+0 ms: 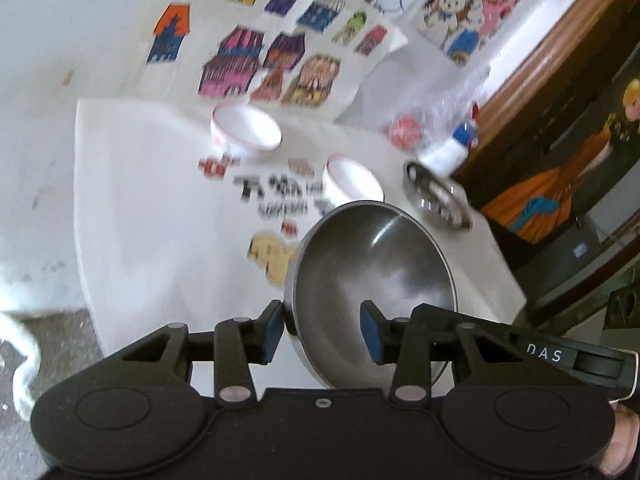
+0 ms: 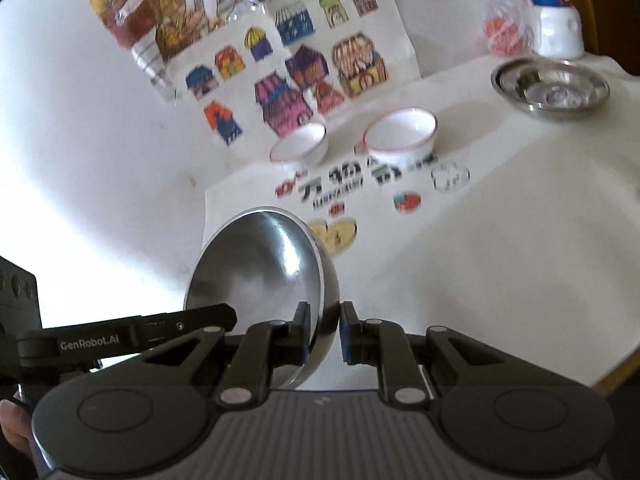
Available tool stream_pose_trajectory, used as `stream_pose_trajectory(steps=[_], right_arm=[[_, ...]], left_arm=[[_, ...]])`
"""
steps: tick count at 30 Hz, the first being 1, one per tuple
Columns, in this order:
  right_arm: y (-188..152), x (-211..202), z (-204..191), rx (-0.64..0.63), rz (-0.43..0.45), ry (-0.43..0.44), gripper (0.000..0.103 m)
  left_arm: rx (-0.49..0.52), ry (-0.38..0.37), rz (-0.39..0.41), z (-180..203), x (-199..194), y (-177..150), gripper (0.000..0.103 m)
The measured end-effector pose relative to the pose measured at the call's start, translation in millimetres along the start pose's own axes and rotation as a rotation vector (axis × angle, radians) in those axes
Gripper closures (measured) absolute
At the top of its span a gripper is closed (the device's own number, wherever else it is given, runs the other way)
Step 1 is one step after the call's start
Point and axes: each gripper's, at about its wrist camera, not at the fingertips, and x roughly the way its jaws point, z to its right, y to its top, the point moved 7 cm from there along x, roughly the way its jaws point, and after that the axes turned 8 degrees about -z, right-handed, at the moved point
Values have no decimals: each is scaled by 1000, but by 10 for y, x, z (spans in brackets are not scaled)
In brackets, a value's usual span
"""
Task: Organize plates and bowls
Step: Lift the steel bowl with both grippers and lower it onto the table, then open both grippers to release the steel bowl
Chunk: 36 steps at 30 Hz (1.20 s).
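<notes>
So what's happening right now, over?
Right gripper clamped on rim of steel bowl, bowl tilted. Left gripper open, straddling rim's other side. Two white bowls and steel plate farther back, nothing blocking.

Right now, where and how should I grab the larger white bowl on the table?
Take the larger white bowl by its thin rim, coming from above on the near side, one pad inside and one outside. It sits upright and open, and its right side is clear of the smaller bowl.
</notes>
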Motion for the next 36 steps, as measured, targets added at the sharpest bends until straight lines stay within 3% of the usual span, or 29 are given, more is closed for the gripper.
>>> stream_pose_trajectory(steps=[8, 18, 20, 21, 23, 29, 33, 36], right_arm=[[-184, 148, -12, 3, -71, -22, 86], [-167, 306, 20, -19, -82, -56, 80], [-157, 290, 37, -21, -62, -61, 79], [-149, 273, 41, -25, -48, -62, 78], [-136, 239, 54, -34, -26, -70, 73], [-75, 29, 70, -94, 135, -87, 52], [-11, -79, 88, -119, 245, -83, 40], [63, -160, 88, -164, 328, -111, 32]], left_arm=[[-9, 29, -74, -103, 30, -387, 60], [-43, 32, -112, -270, 163, -413, 60], [-34, 20, -102, -272, 161, -410, 55], [-27, 17, -88, -274, 153, -404, 52], [-25, 22, -49, -283, 114, -384, 31], [35, 98, 106, -322, -122, -318, 10], [112, 266, 266, -362, -364, -280, 1], [173, 456, 361, -407, -518, -287, 1]])
